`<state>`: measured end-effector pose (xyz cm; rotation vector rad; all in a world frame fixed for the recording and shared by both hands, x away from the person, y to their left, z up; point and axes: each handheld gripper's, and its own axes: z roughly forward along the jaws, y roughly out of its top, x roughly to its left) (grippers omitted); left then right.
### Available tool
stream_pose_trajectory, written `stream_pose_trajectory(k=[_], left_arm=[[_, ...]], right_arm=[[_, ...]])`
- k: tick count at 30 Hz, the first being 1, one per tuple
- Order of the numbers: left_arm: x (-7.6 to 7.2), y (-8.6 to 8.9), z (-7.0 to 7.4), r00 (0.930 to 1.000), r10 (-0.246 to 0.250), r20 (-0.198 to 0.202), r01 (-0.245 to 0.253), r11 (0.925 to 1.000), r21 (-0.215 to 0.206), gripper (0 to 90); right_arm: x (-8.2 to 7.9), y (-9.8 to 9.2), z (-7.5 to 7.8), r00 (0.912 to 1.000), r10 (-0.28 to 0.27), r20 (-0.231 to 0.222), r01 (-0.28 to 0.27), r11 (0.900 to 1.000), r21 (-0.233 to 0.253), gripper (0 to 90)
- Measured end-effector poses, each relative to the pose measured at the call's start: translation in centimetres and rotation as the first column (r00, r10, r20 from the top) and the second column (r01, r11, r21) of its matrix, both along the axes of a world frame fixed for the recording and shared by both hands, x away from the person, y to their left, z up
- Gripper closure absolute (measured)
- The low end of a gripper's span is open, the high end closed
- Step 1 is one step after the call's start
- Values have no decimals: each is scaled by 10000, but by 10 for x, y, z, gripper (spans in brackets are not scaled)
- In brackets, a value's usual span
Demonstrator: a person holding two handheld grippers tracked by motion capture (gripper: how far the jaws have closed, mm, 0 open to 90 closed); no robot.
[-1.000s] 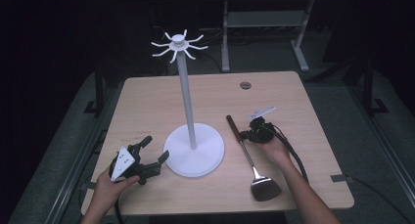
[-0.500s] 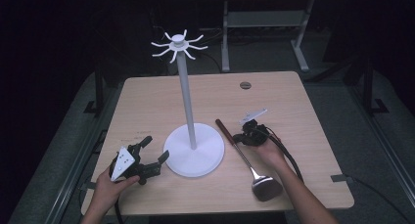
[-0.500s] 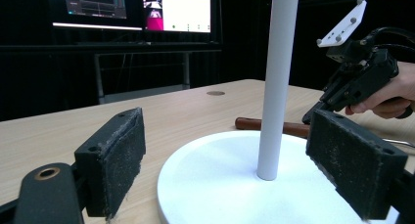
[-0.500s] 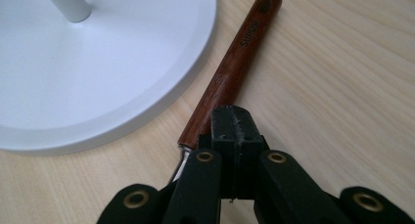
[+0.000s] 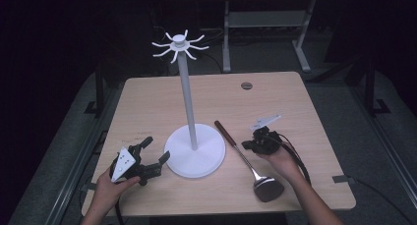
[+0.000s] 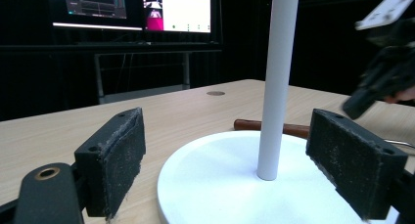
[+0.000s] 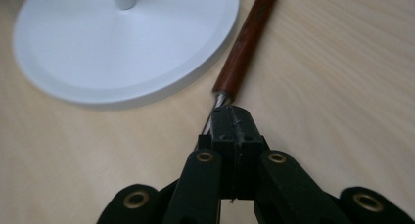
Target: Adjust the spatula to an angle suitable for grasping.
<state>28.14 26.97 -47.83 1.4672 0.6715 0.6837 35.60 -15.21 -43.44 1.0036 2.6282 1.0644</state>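
- Wooden-handled spatula (image 5: 246,156) lies flat on the table (image 5: 305,112) just right of the white stand's base (image 5: 195,158); its metal blade points toward you.
- Your right gripper (image 7: 232,117) has its jaws pressed together over the spatula's metal shank, just below the handle.
- Your left gripper (image 5: 152,155) rests at the base's left edge, jaws wide apart, holding nothing.
- White pole (image 6: 278,82) stands between your two grippers.

Light wood-grain table (image 5: 147,107), rectangular, round grommet (image 5: 246,85) near the far edge. On it: white stand (image 5: 194,150) with round base at centre, 1 spatula (image 5: 248,162) just right of the base, wooden handle toward the far side, metal blade near the front edge.
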Motion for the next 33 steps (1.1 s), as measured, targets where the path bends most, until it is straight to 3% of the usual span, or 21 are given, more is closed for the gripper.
stream_pose_trajectory(k=[8,12,20,33], left_arm=[[0,0,0,10000,23,-31,-23,10000,-35,140],[0,0,0,10000,25,-36,-25,10000,14,140],[-1,-1,0,10000,2,-52,-3,9999,-112,140],[-1,0,0,10000,-3,-44,3,10000,6,140]], right_arm=[[-40,-6,4,9990,352,-279,-353,9994,1,896],[-52,0,-2,9973,617,-390,-632,9972,-402,896],[-51,7,-12,9930,806,-865,-871,9935,-736,896],[-46,-3,-15,9945,452,-944,-546,9935,-995,896]])
